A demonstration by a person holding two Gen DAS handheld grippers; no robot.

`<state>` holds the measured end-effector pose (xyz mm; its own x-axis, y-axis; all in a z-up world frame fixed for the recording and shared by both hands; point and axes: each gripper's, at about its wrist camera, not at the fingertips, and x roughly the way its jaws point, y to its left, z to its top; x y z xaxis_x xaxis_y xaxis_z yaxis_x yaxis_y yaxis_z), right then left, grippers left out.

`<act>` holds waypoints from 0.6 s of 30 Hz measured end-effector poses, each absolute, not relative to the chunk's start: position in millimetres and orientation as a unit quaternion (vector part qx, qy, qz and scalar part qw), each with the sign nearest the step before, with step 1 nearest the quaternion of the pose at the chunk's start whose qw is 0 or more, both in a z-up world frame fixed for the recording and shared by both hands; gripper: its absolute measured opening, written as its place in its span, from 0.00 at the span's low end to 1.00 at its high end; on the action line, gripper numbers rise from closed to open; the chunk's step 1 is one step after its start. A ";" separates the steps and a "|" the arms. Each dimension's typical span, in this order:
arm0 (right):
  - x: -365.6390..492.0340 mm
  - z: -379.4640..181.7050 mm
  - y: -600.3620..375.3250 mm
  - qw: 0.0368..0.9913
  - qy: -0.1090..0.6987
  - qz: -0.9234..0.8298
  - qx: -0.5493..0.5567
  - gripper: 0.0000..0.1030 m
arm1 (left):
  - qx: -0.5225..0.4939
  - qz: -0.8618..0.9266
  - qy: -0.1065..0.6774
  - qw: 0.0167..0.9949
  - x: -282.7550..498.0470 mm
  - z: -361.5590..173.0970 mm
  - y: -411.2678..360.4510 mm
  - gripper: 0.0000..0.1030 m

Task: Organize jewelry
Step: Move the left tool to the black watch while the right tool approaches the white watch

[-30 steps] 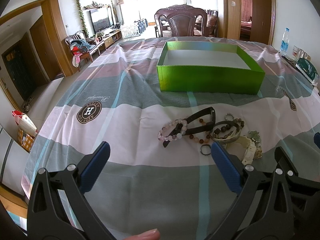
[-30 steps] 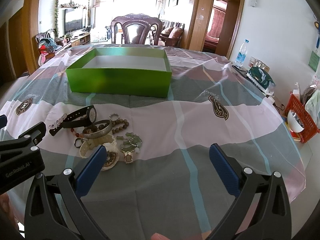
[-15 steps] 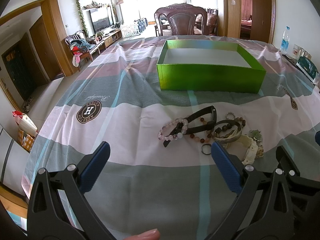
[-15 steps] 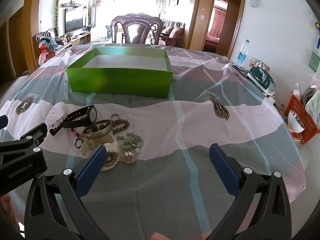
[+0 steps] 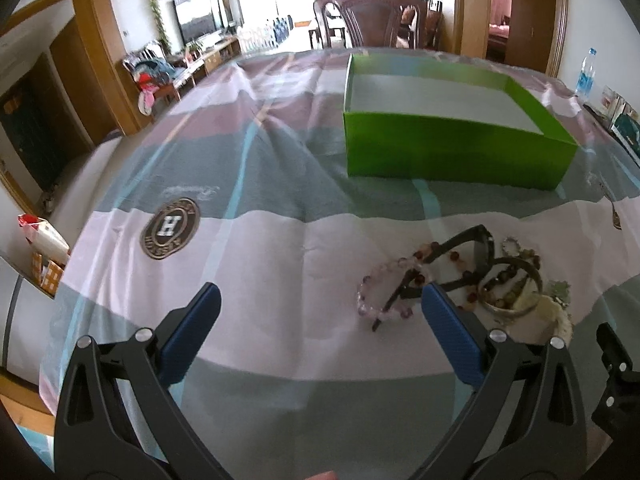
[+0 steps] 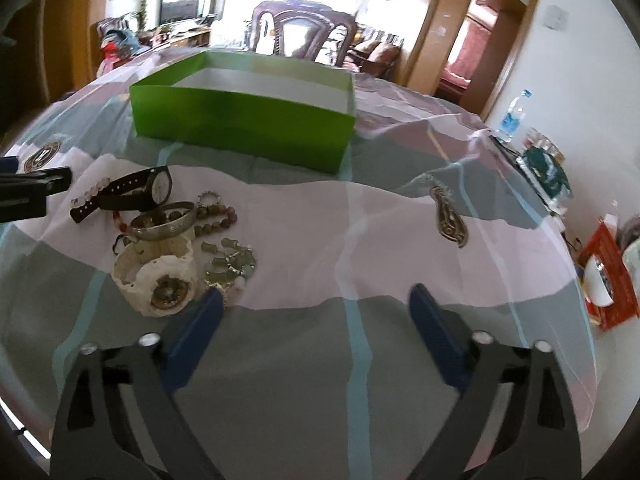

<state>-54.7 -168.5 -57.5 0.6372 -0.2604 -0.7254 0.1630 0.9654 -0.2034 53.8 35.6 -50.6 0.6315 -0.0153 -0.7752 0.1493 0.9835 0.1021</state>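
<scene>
Jewelry heaped on a striped tablecloth, in front of a green box

The table (image 5: 280, 184) wears pink, grey and teal cloth with a round "H" crest (image 5: 170, 227); behind the green box (image 6: 244, 120) stand a carved chair (image 6: 304, 28) and a bright living room. The jewelry pile (image 6: 168, 232) lies near the box's front wall. The left tool (image 5: 318, 312) and right tool (image 6: 314, 312) both gape wide, holding nothing.
</scene>
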 end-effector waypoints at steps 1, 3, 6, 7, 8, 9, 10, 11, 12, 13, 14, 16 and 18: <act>-51.9 -57.1 -168.7 0.903 0.413 -0.108 -0.056 0.76 | 0.075 -0.053 0.438 0.894 56.8 -54.4 35.5 0.86; -48.1 -54.8 -164.5 0.903 0.419 -0.085 -0.051 0.65 | 0.070 -0.067 0.456 0.885 63.7 -57.6 32.3 0.75; -46.4 -50.4 -156.1 0.905 0.420 -0.051 -0.043 0.62 | 0.066 -0.087 0.473 0.875 61.6 -61.6 28.3 0.70; -44.5 -49.3 -152.0 0.906 0.420 -0.040 -0.041 0.62 | 0.068 -0.086 0.473 0.874 62.1 -61.3 25.8 0.70; -42.8 -48.2 -148.0 0.906 0.420 -0.031 -0.040 0.62 | 0.071 -0.087 0.474 0.873 63.2 -62.3 24.9 0.70; -41.2 -47.5 -142.1 0.907 0.419 -0.021 -0.040 0.62 | 0.073 -0.088 0.476 0.872 62.7 -62.7 24.6 0.70; -39.7 -47.6 -136.4 0.907 0.419 -0.015 -0.042 0.62 | 0.076 -0.091 0.478 0.870 64.4 -63.1 24.3 0.70; -37.3 -48.5 -132.5 0.906 0.420 -0.011 -0.045 0.64 | 0.079 -0.092 0.478 0.870 63.3 -63.5 22.9 0.71; -35.4 -49.7 -127.5 0.906 0.421 -0.005 -0.048 0.65 | 0.083 -0.090 0.478 0.870 60.3 -63.9 22.6 0.76; -33.3 -51.8 -123.3 0.904 0.425 0.000 -0.052 0.66 | 0.086 -0.088 0.477 0.870 59.6 -63.2 22.0 0.79; -30.7 -54.3 -120.5 0.902 0.429 0.006 -0.055 0.66 | 0.086 -0.088 0.476 0.871 60.2 -63.1 21.3 0.80; -24.0 -60.6 -118.2 0.897 0.437 0.009 -0.062 0.66 | 0.084 -0.091 0.476 0.870 62.9 -62.3 19.0 0.81; -20.9 -65.1 -115.6 0.895 0.441 0.012 -0.063 0.66 | 0.081 -0.093 0.479 0.869 69.7 -62.2 16.9 0.81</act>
<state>-20.9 -115.6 -65.1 0.6100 -0.0334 -0.7917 -0.0776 0.9918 -0.1016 69.7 16.9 -62.2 0.5242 -0.0848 -0.8473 0.2399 0.9694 0.0514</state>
